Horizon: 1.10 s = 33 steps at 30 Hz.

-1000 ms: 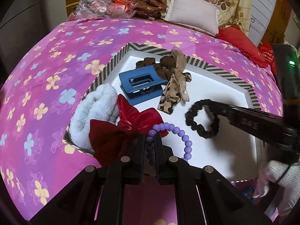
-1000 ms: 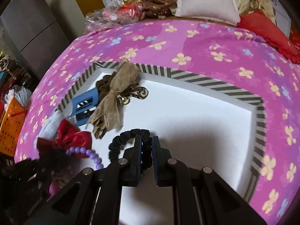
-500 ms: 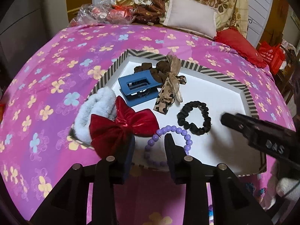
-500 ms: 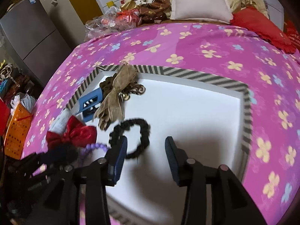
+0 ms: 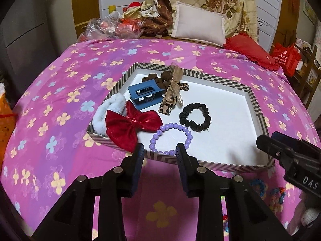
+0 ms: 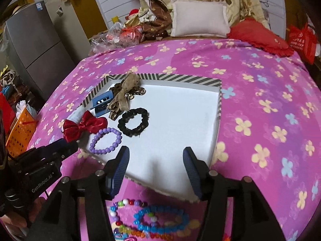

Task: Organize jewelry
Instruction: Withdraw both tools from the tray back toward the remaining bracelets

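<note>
A white tray with a striped rim point(image 5: 200, 74) point(image 6: 180, 78) lies on the pink flowered bedspread. Inside it lie a purple bead bracelet point(image 5: 170, 124) point(image 6: 109, 129), a black scrunchie point(image 5: 183, 116) point(image 6: 133, 133), a red bow point(image 5: 130, 124), a blue claw clip point(image 5: 132, 91), a brown ribbon bow point(image 5: 172, 92) and a white fluffy piece point(image 5: 112, 106). My left gripper point(image 5: 159, 150) hangs open over the tray's near rim, short of the bracelet. My right gripper point(image 6: 156, 152) is at the near edge, its jaws opening with nothing between them.
Several colourful bead bracelets point(image 6: 160, 219) lie on the bedspread in front of the tray. A pillow point(image 5: 198, 26), a red cushion point(image 5: 248, 48) and plastic bags point(image 5: 112, 26) sit at the back. An orange basket point(image 6: 20, 132) stands left of the bed.
Both grippers opened and let go: the purple bracelet and the black scrunchie now lie loose in the tray. Both hands drew back and up from the tray.
</note>
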Motion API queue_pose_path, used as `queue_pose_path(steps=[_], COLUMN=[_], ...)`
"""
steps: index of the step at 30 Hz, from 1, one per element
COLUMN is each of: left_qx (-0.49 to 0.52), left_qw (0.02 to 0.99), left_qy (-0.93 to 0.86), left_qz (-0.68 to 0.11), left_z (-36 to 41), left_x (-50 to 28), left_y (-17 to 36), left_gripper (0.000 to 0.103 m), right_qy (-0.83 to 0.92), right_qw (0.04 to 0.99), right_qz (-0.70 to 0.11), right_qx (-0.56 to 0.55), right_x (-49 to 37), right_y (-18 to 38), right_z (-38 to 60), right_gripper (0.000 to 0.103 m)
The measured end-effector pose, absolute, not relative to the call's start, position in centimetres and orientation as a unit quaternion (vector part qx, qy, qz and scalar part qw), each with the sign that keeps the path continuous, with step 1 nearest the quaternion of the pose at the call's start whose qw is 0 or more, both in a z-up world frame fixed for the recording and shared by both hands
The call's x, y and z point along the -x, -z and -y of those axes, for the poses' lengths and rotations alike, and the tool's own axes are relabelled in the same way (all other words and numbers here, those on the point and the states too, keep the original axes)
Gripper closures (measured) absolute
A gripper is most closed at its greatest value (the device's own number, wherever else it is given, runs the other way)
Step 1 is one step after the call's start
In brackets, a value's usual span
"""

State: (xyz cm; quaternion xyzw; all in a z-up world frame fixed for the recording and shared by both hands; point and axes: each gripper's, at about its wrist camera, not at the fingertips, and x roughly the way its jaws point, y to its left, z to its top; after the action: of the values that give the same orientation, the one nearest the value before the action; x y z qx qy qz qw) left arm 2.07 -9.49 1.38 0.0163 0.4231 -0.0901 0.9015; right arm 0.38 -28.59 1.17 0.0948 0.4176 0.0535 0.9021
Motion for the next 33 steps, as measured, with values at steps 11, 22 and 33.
queue_pose_path(steps=[11,22,33], left_qx=[-0.016,-0.02,-0.02], left_qw=[0.91,0.915,0.915], left_qy=[0.086,0.09,0.097], left_qz=[-0.406,-0.393,-0.392], left_z=[9.4,10.0,10.4], left_x=[0.5,2.8,4.7], left_y=[-2.5,-3.1,-3.4], left_gripper=[0.07,0.07,0.07], right_qy=[-0.046,-0.04,-0.037], right_qw=[0.911,0.918,0.924], right_qz=[-0.404,-0.391,-0.377], right_qx=[-0.071,-0.059,-0.06], right_x=[3.1,6.4,9.5], right_y=[-2.3,-3.3,-4.3], right_z=[27.9,27.9,28.4], right_gripper=[0.035,0.032,0.03])
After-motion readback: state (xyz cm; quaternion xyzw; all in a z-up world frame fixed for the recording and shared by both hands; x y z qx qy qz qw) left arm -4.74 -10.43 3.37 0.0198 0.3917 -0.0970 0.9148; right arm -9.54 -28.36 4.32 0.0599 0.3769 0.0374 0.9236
